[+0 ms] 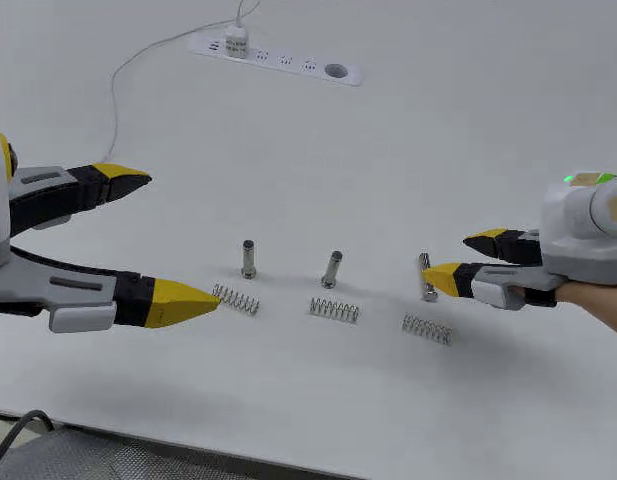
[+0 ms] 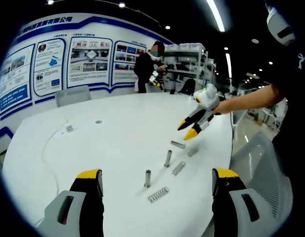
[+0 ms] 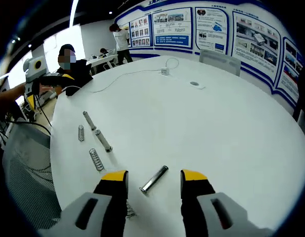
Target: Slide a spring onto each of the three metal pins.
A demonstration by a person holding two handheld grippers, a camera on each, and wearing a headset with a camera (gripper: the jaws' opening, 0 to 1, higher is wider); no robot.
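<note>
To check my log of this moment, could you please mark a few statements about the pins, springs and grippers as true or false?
1. All three springs lie on the table, none on the pins. True.
2. The left gripper is shut on a spring. False: its jaws stand wide open, empty.
3. The right gripper is open beside the rightmost pin. True.
4. The power strip lies between the pins. False: it lies far behind them.

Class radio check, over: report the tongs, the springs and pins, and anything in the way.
Left tongs open, empty. Right tongs open, empty, beside right-hand pin. Three springs loose on table, none on pins. No obstruction near them.
</note>
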